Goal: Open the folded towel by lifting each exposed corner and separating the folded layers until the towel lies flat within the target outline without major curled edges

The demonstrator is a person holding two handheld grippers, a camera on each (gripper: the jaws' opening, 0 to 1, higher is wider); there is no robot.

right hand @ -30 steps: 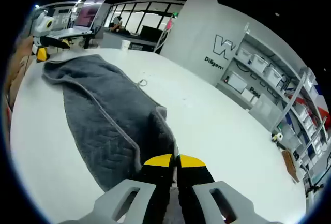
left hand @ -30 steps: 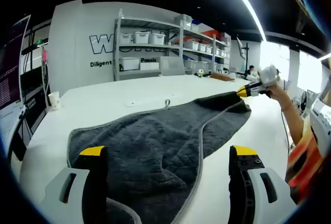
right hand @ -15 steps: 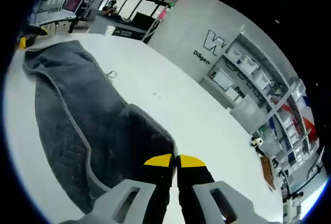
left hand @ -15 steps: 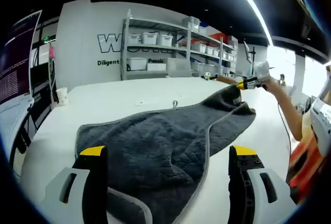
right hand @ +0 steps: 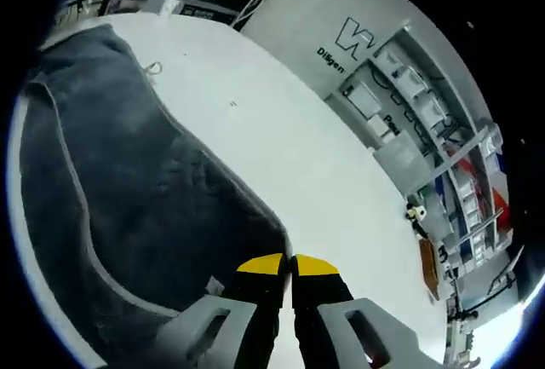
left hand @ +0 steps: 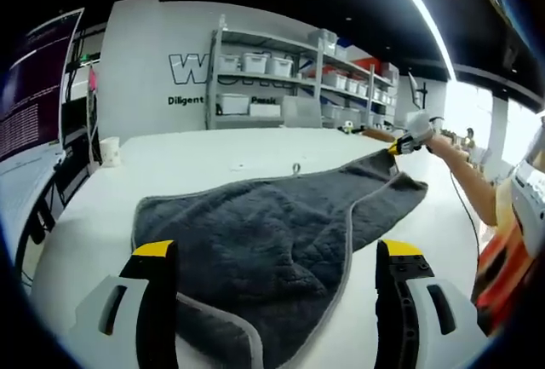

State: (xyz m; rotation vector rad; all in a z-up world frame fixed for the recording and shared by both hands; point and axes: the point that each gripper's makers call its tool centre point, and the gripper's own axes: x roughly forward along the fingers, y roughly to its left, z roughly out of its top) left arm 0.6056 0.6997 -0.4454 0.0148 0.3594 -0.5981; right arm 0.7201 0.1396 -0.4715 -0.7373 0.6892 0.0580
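while the left gripper [left hand: 277, 258] gapes wide, the right gripper [right hand: 286, 262] pinches the towel [left hand: 272, 233] corner.

On the bench [left hand: 196, 160] the towel [left hand: 272, 241] lies spread between the left claw [left hand: 277, 258] at its near edge and the right claw [left hand: 398, 146] at its far right corner, with a cup [left hand: 109, 149] far left and shelves [left hand: 281, 79] behind.
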